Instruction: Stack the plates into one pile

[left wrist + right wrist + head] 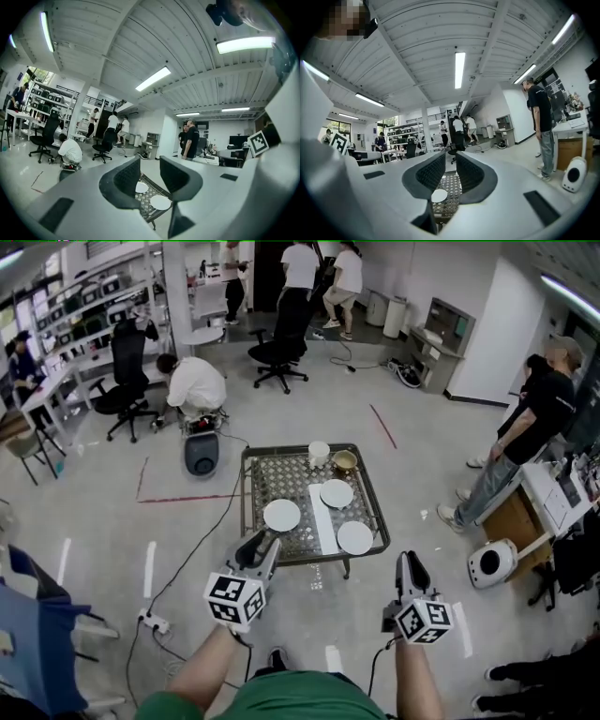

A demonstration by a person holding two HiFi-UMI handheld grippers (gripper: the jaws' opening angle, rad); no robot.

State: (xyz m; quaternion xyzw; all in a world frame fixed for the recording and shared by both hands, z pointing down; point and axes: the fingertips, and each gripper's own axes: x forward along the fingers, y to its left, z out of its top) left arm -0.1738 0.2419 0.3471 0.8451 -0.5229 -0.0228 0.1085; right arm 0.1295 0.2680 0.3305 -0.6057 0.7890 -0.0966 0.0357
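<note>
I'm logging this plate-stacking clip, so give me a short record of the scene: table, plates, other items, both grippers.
Surface: low metal table with a lattice top
Plates: three white, apart, none stacked: left plate, far plate, near right plate
Other items: white cup and brass-coloured bowl at the far edge
Left gripper: jaws apart, empty, in the air at the table's near side
Right gripper: jaws apart, empty, in the air short of the table
Pile: not begun

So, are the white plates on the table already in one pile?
No, the left plate, the middle plate and the right plate lie apart on the table.
</note>
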